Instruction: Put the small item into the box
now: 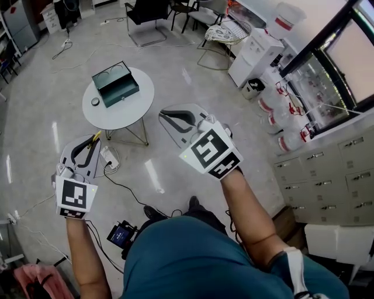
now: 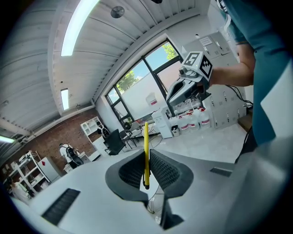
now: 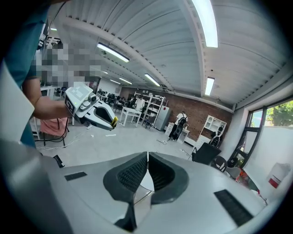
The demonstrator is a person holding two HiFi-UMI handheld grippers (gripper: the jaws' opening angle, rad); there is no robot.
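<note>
A dark green metal box (image 1: pixel 115 83) stands open on the round white table (image 1: pixel 135 108), with a small round item (image 1: pixel 95 101) beside its left end. My left gripper (image 1: pixel 92 140) hangs in the air short of the table, shut on a thin yellow stick (image 2: pixel 146 151) that pokes out past the pads. In the left gripper view the stick stands upright between the jaws (image 2: pixel 146 160). My right gripper (image 1: pixel 166 117) is held higher, right of the table, its pads (image 3: pixel 147 167) pressed together with nothing between them. Each gripper views the other: the right one (image 2: pixel 171 100) and the left one (image 3: pixel 112 122).
A power strip (image 1: pixel 110 157) and cables lie on the floor under the table's near side. Chairs (image 1: pixel 146 17) stand at the back. A water dispenser (image 1: pixel 254 55), several water bottles (image 1: pixel 280 117) and grey drawer cabinets (image 1: pixel 327 175) line the right side.
</note>
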